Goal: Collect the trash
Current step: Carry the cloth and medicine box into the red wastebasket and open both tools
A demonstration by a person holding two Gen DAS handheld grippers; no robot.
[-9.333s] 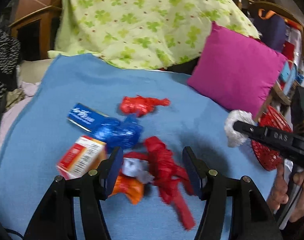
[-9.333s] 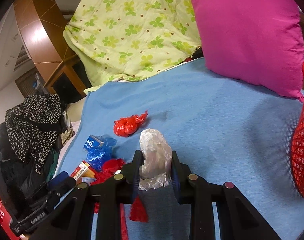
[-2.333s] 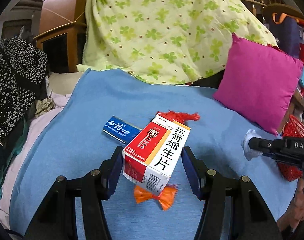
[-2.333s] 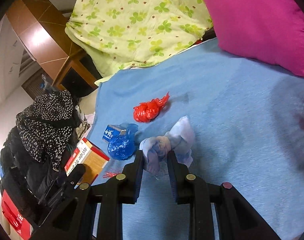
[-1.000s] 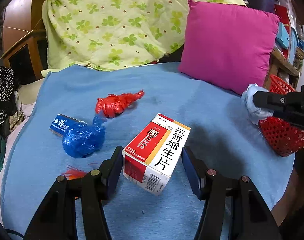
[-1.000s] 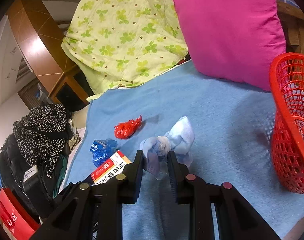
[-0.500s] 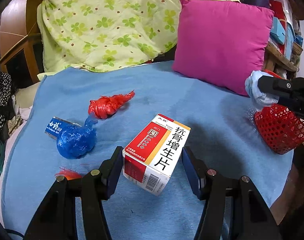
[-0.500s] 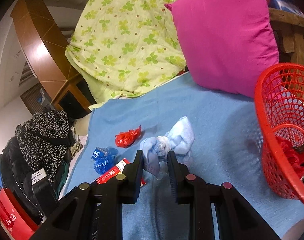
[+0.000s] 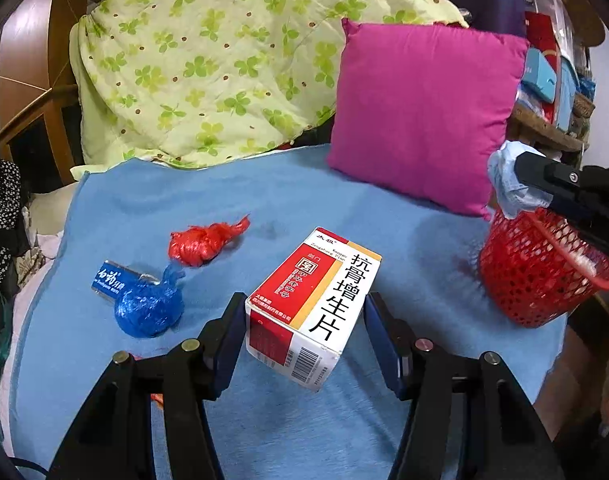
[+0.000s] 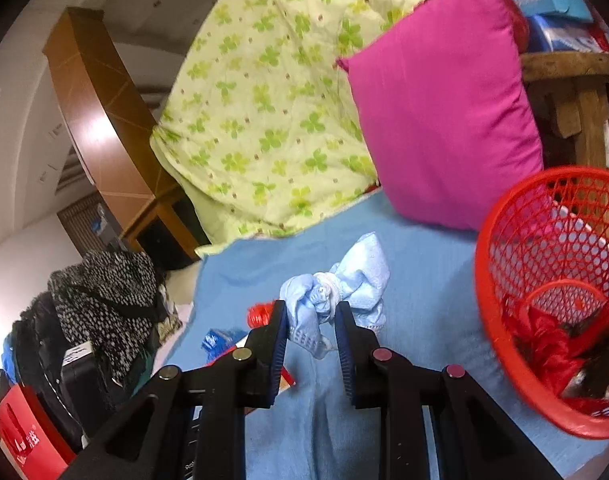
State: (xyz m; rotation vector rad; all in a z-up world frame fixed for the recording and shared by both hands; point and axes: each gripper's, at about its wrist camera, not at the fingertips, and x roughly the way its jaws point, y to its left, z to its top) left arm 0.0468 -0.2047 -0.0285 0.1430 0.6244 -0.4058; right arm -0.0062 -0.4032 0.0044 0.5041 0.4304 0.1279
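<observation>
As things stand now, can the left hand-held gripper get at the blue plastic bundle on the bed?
Probably not yet: the left hand-held gripper is shut on the medicine box, so its jaws are full. The blue plastic bundle itself lies uncovered nearby.

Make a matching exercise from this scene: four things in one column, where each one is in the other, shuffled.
1. medicine box
2. pale blue wad
3. blue bag ball
4. red basket

A. on the blue blanket, against the toothpaste box
B. in the right tool
C. at the blanket's edge
D. in the left tool

Pairs: 1-D, 2-B, 3-A, 4-C
</observation>
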